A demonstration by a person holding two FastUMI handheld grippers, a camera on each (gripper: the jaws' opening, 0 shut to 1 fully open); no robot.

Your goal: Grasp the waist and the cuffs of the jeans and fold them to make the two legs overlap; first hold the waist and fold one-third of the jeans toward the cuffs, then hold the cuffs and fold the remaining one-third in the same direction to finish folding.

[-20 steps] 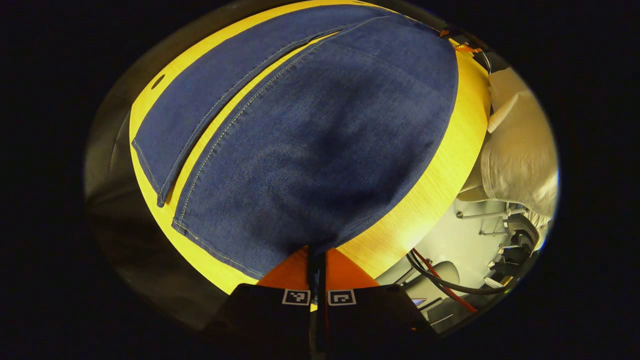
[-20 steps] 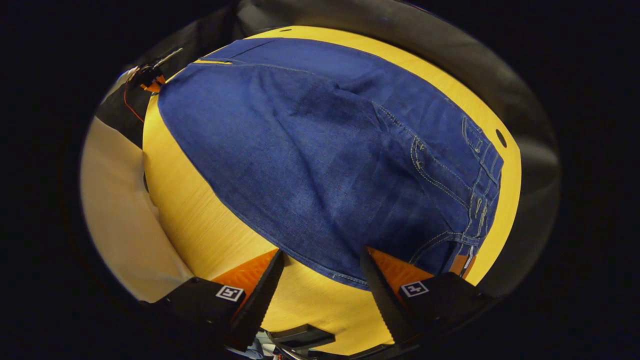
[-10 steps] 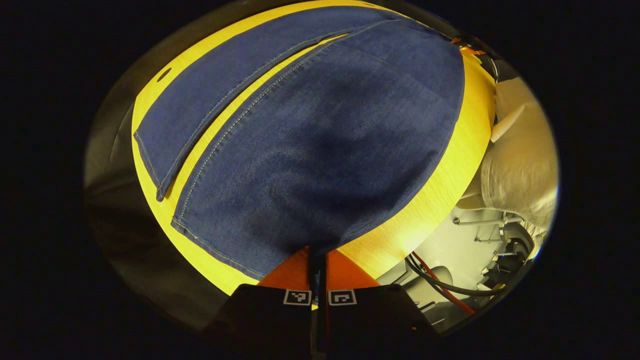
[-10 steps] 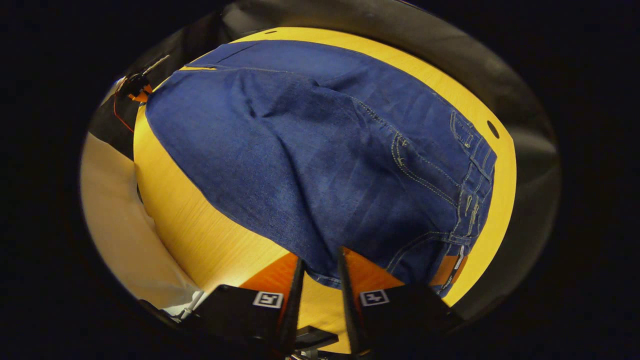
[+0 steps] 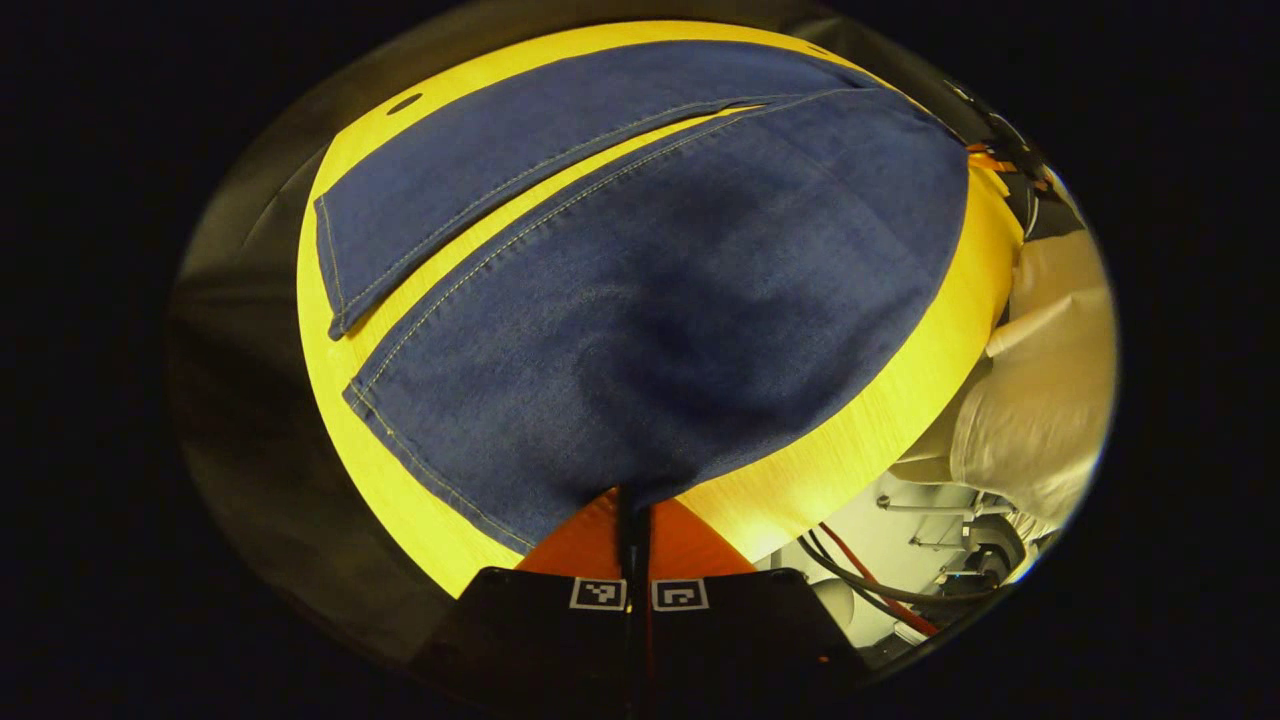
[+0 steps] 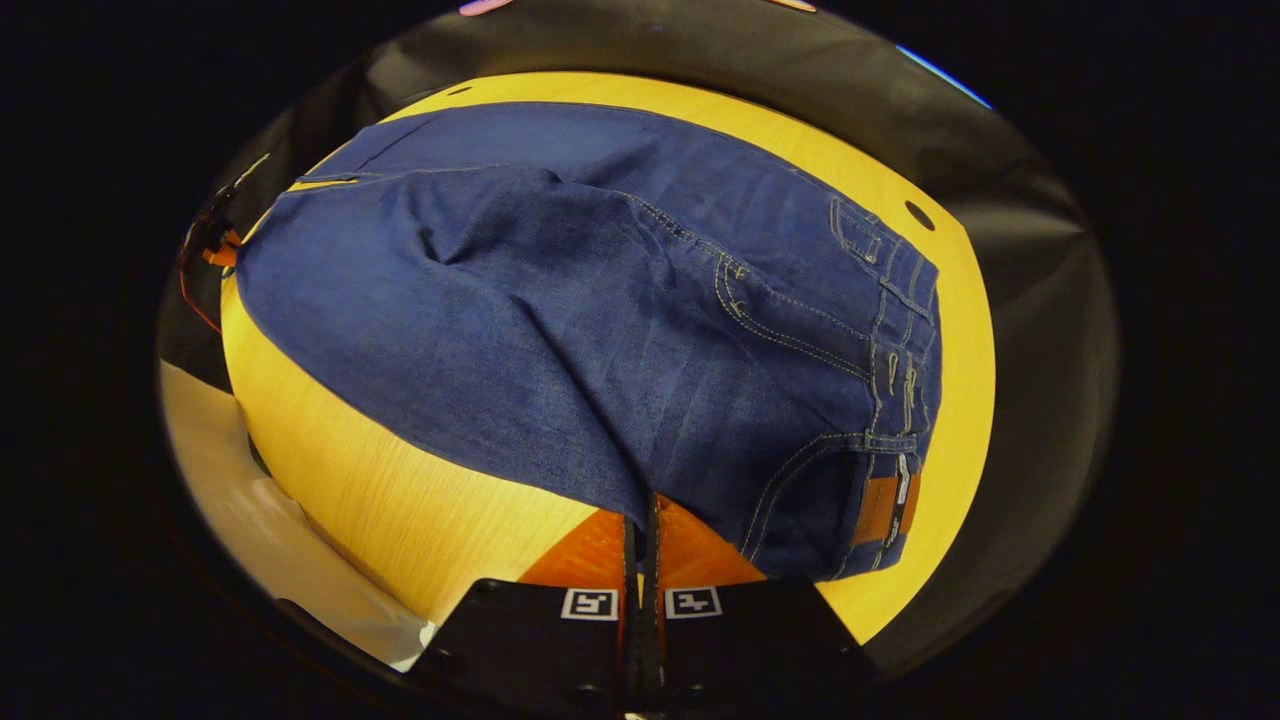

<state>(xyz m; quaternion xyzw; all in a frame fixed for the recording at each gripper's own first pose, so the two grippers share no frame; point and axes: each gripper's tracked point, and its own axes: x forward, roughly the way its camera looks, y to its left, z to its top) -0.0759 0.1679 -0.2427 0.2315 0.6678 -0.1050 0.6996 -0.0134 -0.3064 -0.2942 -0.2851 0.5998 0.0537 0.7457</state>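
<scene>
Your jeans [image 5: 640, 300] lie spread on the desk [image 6: 420, 500]; left gripper [image 5: 636, 500] pinches the near leg's edge by the cuff, right gripper [image 6: 640, 520] pinches the near waist edge; next, I judge, carry this leg over the far leg [image 5: 520, 165].

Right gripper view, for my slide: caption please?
Right gripper shut on the near edge of the blue denim jeans lying on the yellow wooden table.
</scene>
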